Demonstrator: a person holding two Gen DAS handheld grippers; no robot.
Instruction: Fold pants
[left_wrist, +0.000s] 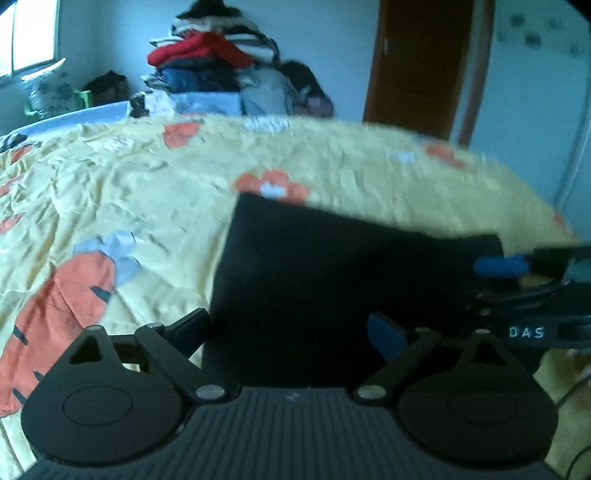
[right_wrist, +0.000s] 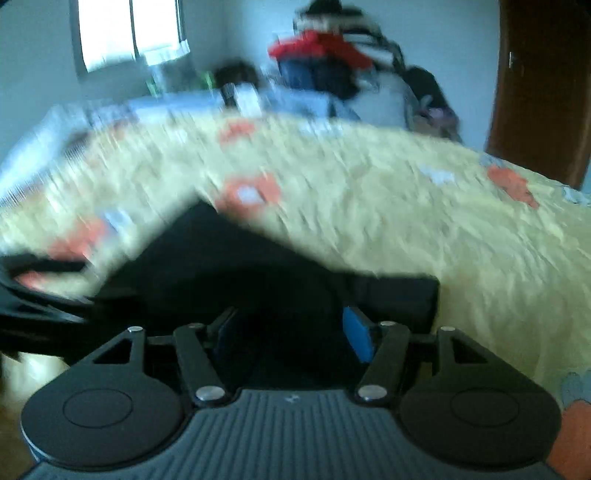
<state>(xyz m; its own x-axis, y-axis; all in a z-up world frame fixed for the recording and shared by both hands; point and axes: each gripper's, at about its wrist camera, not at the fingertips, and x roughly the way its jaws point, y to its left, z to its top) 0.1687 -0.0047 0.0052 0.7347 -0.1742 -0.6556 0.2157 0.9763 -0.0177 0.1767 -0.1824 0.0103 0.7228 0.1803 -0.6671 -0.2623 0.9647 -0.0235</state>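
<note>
Fingers (left_wrist: 386, 338) of the left gripper (left_wrist: 291, 328) wide apart, nearly at full spread, clamping nothing; black pants (left_wrist: 332, 258) lying between and ahead of the tips, blue pad at three o'clock hanging over the dark cloth. Cannot tell whether the tips touch the fabric.

Fingers (right_wrist: 356, 334) of the right gripper (right_wrist: 291, 328) parted about halfway, blue pad showing at three o'clock, the other in shadow at nine. Dark cloth of the pants (right_wrist: 229, 266) below and between, not visibly pinched; heavy blur in that view. Seen from the left wrist, at three o'clock, at the right edge of the pants.

Pants folded into a flat black block, lying on the bed (left_wrist: 129, 177), far corner toward twelve o'clock, just beside an orange print. Yellow bedspread (left_wrist: 351, 166), wrinkled, with orange carrot shapes and pale blue patches, all around the block.

Beyond the bed, at twelve o'clock from the left wrist: tall pile of clothes (left_wrist: 207, 59), red piece near the top, dark and blue ones under it. Green container (left_wrist: 83, 98) at ten o'clock, contents too blurred to name. Brown door (left_wrist: 417, 62) at one o'clock; bright window (left_wrist: 29, 33) at eleven.
</note>
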